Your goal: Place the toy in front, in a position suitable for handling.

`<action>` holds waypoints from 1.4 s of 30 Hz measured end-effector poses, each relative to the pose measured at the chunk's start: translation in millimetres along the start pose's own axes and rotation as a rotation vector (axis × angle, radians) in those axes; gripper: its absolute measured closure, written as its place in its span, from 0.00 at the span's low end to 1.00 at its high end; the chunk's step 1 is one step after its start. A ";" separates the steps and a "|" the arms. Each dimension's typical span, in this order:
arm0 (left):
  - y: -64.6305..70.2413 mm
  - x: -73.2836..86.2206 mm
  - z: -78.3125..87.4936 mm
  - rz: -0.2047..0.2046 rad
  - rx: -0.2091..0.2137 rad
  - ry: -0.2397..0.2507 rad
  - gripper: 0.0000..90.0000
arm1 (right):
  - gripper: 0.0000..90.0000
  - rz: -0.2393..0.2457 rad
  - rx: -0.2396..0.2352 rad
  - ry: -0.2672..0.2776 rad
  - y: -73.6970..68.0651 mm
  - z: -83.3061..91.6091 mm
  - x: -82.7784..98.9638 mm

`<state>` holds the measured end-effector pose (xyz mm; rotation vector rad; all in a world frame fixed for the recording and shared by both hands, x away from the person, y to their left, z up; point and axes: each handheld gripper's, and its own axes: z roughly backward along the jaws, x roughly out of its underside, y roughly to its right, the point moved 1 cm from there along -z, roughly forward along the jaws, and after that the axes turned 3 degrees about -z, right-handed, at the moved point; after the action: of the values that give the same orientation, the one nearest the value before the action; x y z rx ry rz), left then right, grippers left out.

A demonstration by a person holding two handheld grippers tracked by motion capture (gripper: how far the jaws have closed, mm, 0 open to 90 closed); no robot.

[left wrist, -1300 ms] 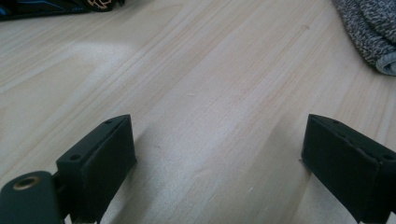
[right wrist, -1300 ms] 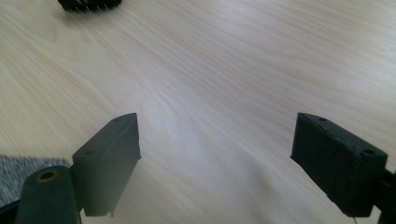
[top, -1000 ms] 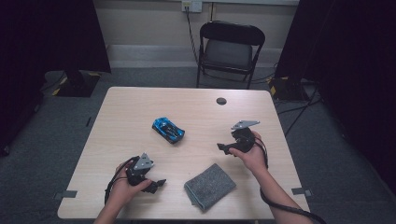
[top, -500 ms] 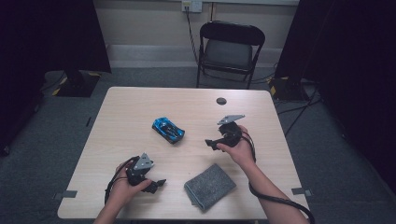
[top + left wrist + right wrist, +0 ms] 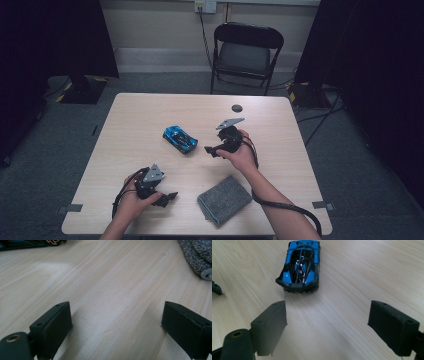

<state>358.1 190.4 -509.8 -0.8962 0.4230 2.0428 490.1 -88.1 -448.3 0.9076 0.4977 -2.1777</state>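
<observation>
A blue and black toy car (image 5: 180,139) sits near the middle of the light wooden table (image 5: 140,120). My right gripper (image 5: 210,149) is just to the right of it, jaws open and pointing at the car. In the right gripper view the car (image 5: 301,265) lies a short way ahead of the open jaws (image 5: 329,325), its rear end toward me, not between them. My left gripper (image 5: 170,196) rests near the front left of the table, open over bare wood (image 5: 117,322).
A folded grey cloth (image 5: 225,199) lies near the front edge between my two hands, and its corner (image 5: 197,257) shows in the left gripper view. A small black disc (image 5: 236,108) lies at the back of the table. A black folding chair (image 5: 245,55) stands behind the table.
My right gripper has moved left across the table toward the toy car and now sits close beside it. The left gripper has stayed in place.
</observation>
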 end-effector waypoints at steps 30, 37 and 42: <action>0.4 0.0 -0.3 0.007 -0.001 0.005 0.10 | 0.15 0.017 -0.037 -0.003 -31.5 -78.0 -41.7; 0.4 0.0 -0.3 0.008 -0.001 0.005 0.10 | 0.15 0.011 -0.041 -0.020 -32.9 -95.6 -46.4; 0.5 0.0 -0.4 0.009 0.000 0.006 0.10 | 0.15 0.022 -0.043 -0.023 -38.0 -110.8 -48.6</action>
<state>357.9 189.9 -510.0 -0.9021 0.4306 2.0487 536.7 23.9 -485.1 0.8596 0.5194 -2.1475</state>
